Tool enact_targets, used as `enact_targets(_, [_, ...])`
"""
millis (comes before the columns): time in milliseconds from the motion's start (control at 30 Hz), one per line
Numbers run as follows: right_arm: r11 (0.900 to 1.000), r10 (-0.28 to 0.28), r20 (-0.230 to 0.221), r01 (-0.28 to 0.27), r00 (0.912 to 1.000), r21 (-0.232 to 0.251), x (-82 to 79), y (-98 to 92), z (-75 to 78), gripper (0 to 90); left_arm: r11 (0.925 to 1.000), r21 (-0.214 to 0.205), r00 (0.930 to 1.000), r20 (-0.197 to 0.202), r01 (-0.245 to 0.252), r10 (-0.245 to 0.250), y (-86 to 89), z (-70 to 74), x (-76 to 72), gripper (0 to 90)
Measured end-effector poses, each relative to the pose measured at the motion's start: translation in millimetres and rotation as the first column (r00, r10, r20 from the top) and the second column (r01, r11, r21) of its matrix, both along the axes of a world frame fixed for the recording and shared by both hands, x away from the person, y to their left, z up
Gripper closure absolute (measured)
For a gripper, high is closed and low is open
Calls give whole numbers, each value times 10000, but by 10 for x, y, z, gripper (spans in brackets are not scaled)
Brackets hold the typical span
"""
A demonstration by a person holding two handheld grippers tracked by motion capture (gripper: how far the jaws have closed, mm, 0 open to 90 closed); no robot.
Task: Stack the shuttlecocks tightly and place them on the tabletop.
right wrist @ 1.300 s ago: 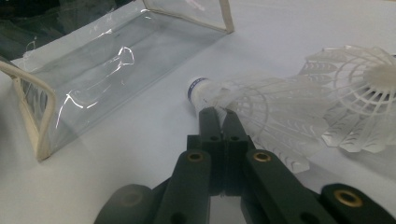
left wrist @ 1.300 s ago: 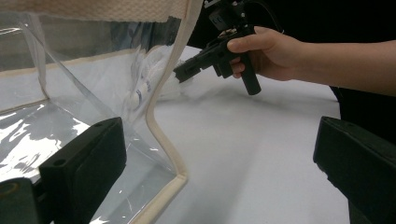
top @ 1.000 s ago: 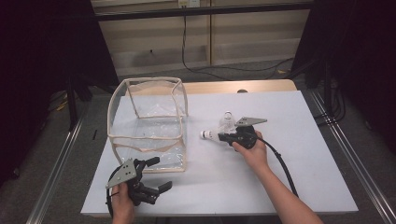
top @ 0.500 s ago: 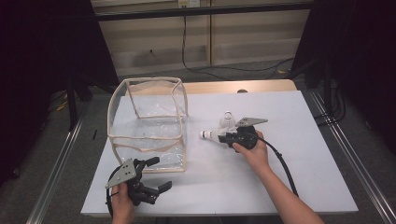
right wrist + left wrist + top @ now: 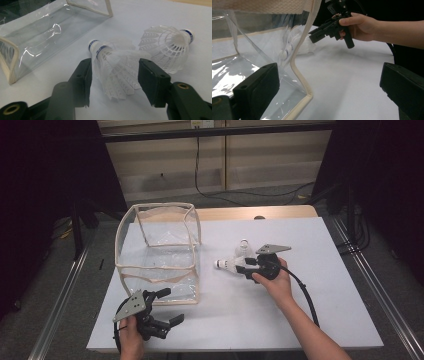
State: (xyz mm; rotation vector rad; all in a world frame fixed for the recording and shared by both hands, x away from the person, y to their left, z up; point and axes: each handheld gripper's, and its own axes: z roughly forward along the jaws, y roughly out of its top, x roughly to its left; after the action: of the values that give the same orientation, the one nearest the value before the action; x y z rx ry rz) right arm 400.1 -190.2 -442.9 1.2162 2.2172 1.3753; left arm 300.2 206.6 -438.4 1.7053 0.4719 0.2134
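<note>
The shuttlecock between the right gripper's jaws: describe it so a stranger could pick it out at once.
Start at the clear plastic bag standing on the white table. Just right of it lie two white shuttlecocks. The one meant, the shuttlecock, lies between the right gripper's jaws, nearer the bag; its neighbour, the second shuttlecock, lies outside them.

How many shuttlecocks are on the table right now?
2: one shuttlecock lies between the right gripper's jaws, the second shuttlecock just beyond it. None seen elsewhere.

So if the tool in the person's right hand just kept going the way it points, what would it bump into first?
The right tool has just been opening, and a white shuttlecock already lies between its jaws. Pushed on, it would likely shove that shuttlecock toward the clear bag, though depth is hard to judge.
</note>
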Motion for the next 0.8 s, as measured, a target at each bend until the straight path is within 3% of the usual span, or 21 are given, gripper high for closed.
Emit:
enact_targets(267, [9997,-251,-117,250,9996,-24,-19,-81,59,301,10000,-28,10000,-5,-8,8,0,1,-1,27])
enact_targets(800, [9982,-553,246,558,9982,-204,-57,-208,174,199,10000,-6,10000,-25,1,-1,-10,0,-4,27])
